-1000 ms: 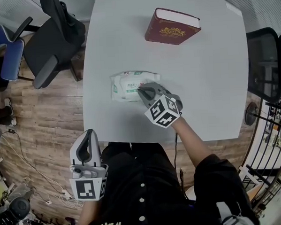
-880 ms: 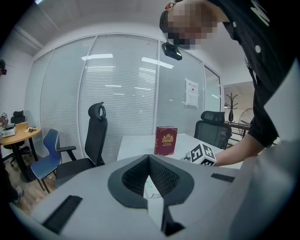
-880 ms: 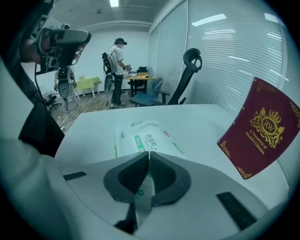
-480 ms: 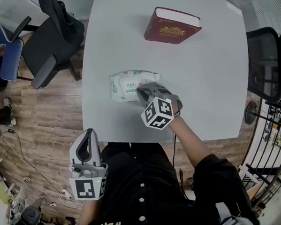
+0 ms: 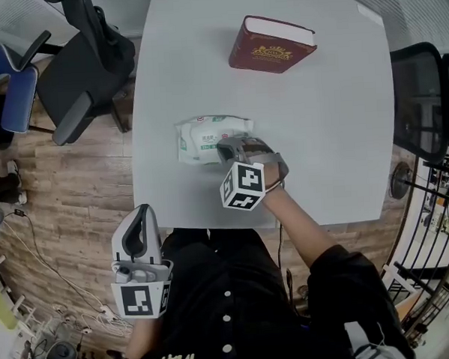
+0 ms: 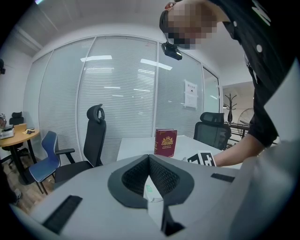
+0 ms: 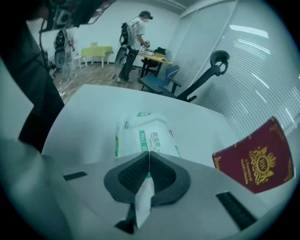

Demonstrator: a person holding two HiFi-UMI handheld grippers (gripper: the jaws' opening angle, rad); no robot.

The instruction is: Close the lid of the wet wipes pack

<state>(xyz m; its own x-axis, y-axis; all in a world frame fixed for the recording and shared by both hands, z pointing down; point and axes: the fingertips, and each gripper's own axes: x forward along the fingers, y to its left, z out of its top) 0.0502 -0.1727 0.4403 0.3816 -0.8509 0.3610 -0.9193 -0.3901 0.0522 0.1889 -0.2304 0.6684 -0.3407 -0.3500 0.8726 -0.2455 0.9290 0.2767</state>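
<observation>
The right gripper (image 5: 224, 148) had its two jaws shut flat against each other with nothing between them, and it pointed steeply down at the white, green-printed soft plastic wet wipes pack (image 5: 211, 137). The pack lay flat on the pale grey table (image 5: 334, 132), directly under and just ahead of the jaw tips. In the right gripper view the tips met its near part, beside the green label, though whether they really pressed on it could not be told. The lid did not stand out from the printed top, so whether it was fully down was uncertain. A dark red hardback book with gold stamping (image 5: 271, 45) lay well beyond the claw and to its right, clear of the work. The left gripper (image 5: 141, 215), jaws likewise together and empty, hung off the table's near edge, well behind and to the left of the right claw.

The step in hand looked like pressing the lid home. The closed jaws would serve best as one blunt finger. The push should go straight down on the flap's free edge, not on the soft body. The pack was light and unheld, so any sideways push would likely slide it. The idle left claw could steady its far end.
</observation>
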